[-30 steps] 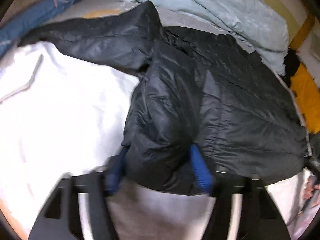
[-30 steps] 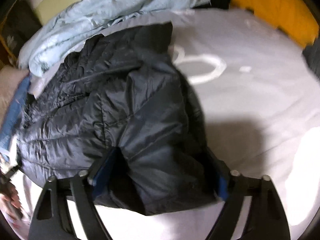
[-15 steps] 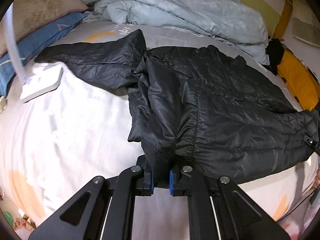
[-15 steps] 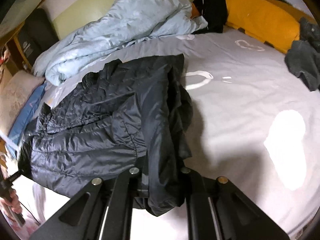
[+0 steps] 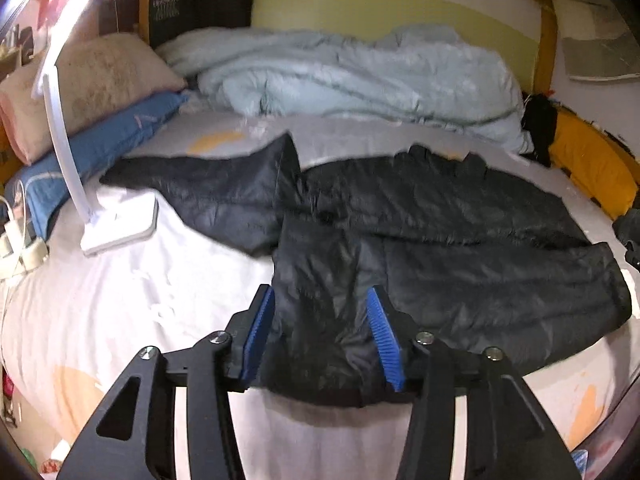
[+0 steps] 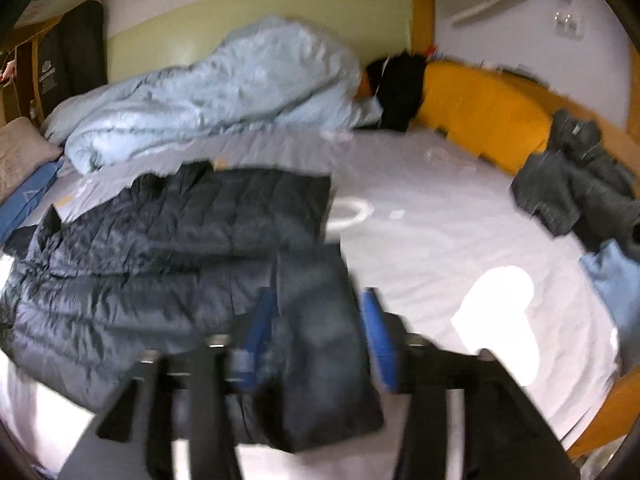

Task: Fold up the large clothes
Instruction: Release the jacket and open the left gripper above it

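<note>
On the bed (image 5: 120, 312): one black jacket (image 5: 460, 248); left gripper (image 5: 320, 320) and right gripper (image 6: 316, 320) angled downward, jaws just opened, hem loose between pads.

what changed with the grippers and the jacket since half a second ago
Both the left gripper and right gripper were clamped on the hem of the black quilted puffer jacket; their jaws have just been opening, hem between the pads. The jacket stays spread on the white bedsheet.
</note>
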Demonstrator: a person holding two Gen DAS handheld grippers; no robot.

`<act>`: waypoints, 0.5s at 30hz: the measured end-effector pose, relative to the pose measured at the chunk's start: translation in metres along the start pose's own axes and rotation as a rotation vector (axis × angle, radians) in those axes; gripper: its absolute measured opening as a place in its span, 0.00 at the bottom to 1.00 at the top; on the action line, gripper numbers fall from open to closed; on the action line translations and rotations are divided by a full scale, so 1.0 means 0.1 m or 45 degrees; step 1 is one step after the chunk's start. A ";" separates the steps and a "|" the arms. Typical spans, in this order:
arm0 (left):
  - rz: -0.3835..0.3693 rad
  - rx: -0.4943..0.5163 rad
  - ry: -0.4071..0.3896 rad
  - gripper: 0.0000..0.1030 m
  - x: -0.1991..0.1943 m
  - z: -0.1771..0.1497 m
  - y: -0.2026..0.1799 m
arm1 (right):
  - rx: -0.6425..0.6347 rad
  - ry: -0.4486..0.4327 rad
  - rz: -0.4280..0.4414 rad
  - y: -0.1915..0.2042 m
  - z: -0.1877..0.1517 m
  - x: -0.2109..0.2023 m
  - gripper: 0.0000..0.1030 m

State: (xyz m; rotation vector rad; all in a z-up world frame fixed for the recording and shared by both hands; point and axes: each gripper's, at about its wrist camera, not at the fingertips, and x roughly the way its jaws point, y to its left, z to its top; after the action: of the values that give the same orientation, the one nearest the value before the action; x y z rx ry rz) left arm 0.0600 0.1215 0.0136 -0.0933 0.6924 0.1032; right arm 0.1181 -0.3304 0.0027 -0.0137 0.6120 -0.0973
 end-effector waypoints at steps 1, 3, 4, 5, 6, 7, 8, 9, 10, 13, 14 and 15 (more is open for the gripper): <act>-0.009 0.004 -0.021 0.56 -0.03 0.03 0.00 | -0.002 -0.018 0.007 0.01 0.01 -0.02 0.66; -0.021 -0.004 -0.050 0.67 -0.08 0.07 0.02 | 0.003 -0.043 0.052 0.02 0.04 -0.06 0.71; -0.034 -0.020 -0.057 0.73 -0.09 0.11 0.04 | 0.012 -0.051 0.084 0.03 0.04 -0.08 0.78; -0.050 -0.033 -0.058 0.75 -0.10 0.15 0.06 | 0.023 -0.060 0.111 0.03 0.05 -0.08 0.81; -0.072 -0.050 -0.058 0.75 -0.09 0.20 0.09 | 0.031 -0.070 0.131 0.04 0.06 -0.09 0.85; -0.084 -0.059 -0.055 0.75 -0.09 0.24 0.10 | 0.036 -0.077 0.147 0.04 0.07 -0.09 0.88; -0.089 -0.066 -0.049 0.75 -0.08 0.31 0.12 | 0.039 -0.080 0.155 0.07 0.08 -0.09 0.90; -0.094 -0.072 -0.043 0.75 -0.07 0.38 0.15 | 0.041 -0.083 0.161 0.08 0.10 -0.08 0.93; -0.104 -0.074 -0.033 0.75 -0.06 0.44 0.16 | 0.042 -0.085 0.162 0.09 0.10 -0.08 0.94; -0.130 -0.104 -0.004 0.75 0.01 0.68 0.26 | 0.043 -0.073 0.174 0.11 0.11 -0.06 0.94; -0.139 -0.132 0.006 0.75 0.06 0.77 0.32 | 0.045 -0.064 0.184 0.12 0.10 -0.05 0.94; -0.136 -0.171 0.006 0.75 0.11 0.86 0.40 | 0.044 -0.056 0.189 0.13 0.10 -0.03 0.94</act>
State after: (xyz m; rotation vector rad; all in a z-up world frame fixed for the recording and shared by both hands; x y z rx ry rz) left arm 0.1174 0.1724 0.0703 -0.2591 0.6838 0.0473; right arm 0.1227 -0.3178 0.0121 0.0629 0.5656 0.0359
